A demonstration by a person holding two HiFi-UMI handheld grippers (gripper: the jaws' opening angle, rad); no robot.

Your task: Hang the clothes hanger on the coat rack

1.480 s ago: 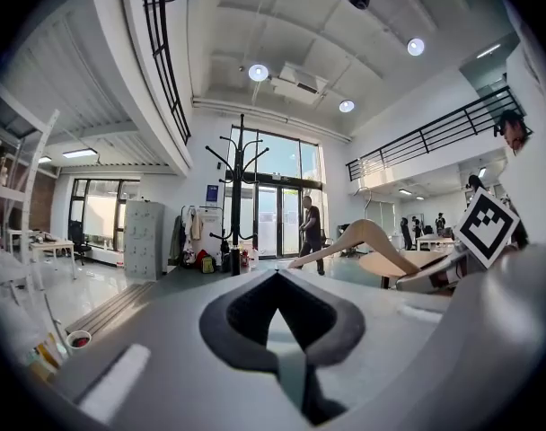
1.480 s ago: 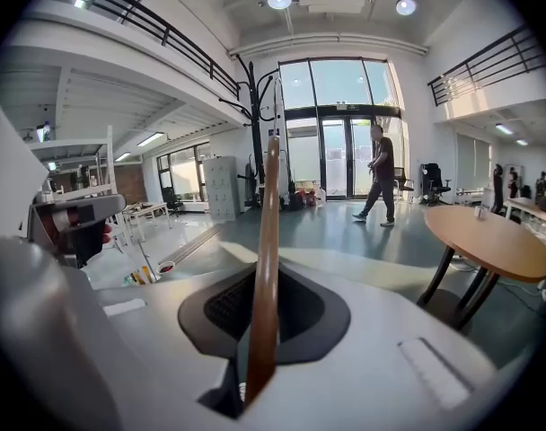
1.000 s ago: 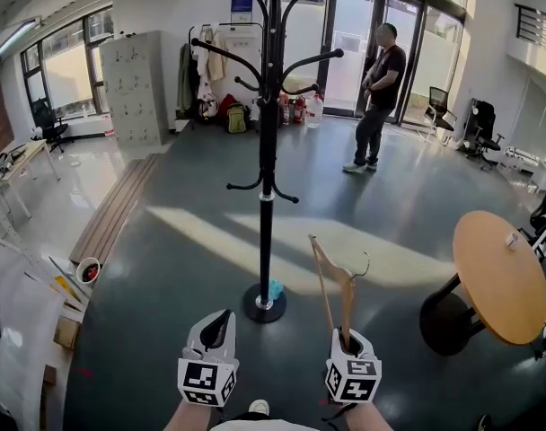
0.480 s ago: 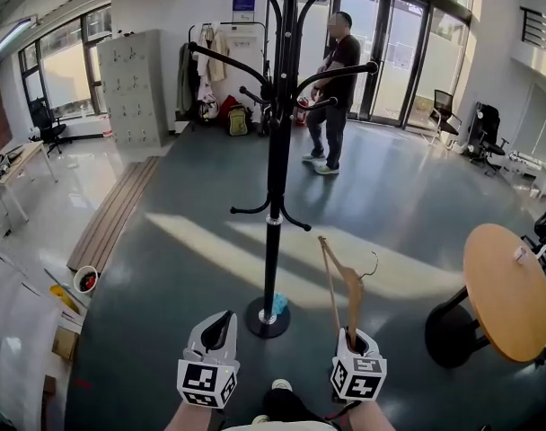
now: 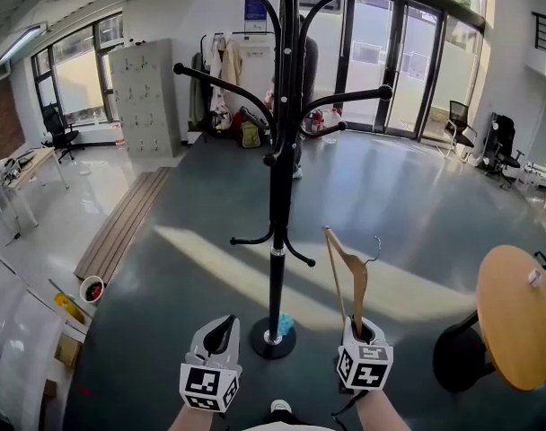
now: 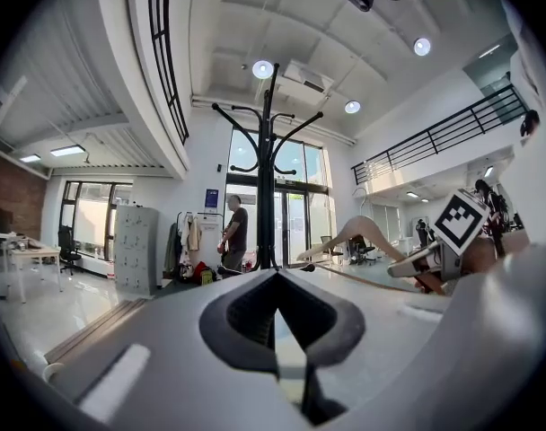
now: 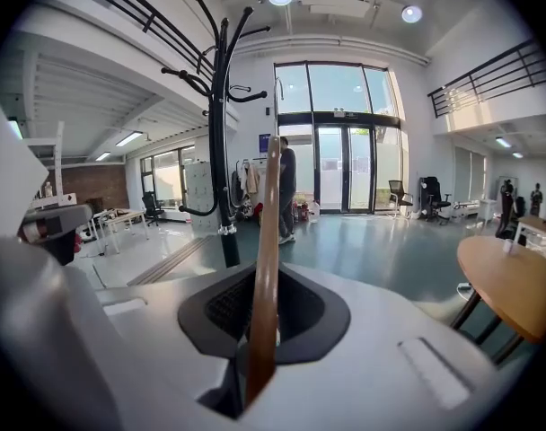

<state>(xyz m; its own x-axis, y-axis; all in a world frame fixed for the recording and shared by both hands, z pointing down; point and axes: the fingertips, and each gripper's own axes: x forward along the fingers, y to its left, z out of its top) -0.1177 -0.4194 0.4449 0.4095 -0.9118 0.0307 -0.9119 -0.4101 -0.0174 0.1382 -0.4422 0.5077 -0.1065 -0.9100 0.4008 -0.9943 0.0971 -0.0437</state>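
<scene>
A tall black coat rack (image 5: 280, 178) stands on the floor just ahead of me, its curved arms spreading near the top; it also rises in the left gripper view as coat rack (image 6: 266, 187) and at the left of the right gripper view as coat rack (image 7: 219, 142). A wooden clothes hanger (image 5: 349, 272) with a metal hook sticks up from my right gripper (image 5: 363, 335), which is shut on it; the hanger (image 7: 266, 268) runs up the middle of the right gripper view. My left gripper (image 5: 221, 332) is shut and holds nothing, left of the rack's base.
A round wooden table (image 5: 521, 317) stands at the right. A person (image 5: 302, 88) walks behind the rack near the glass doors. Grey lockers (image 5: 147, 97), hung clothes and bags line the back wall. Desks (image 5: 22, 173) and a wooden board lie at the left.
I have moved closer to the rack, which now looms larger. The hanger stays upright in my right gripper. The person has walked left, behind the rack.
</scene>
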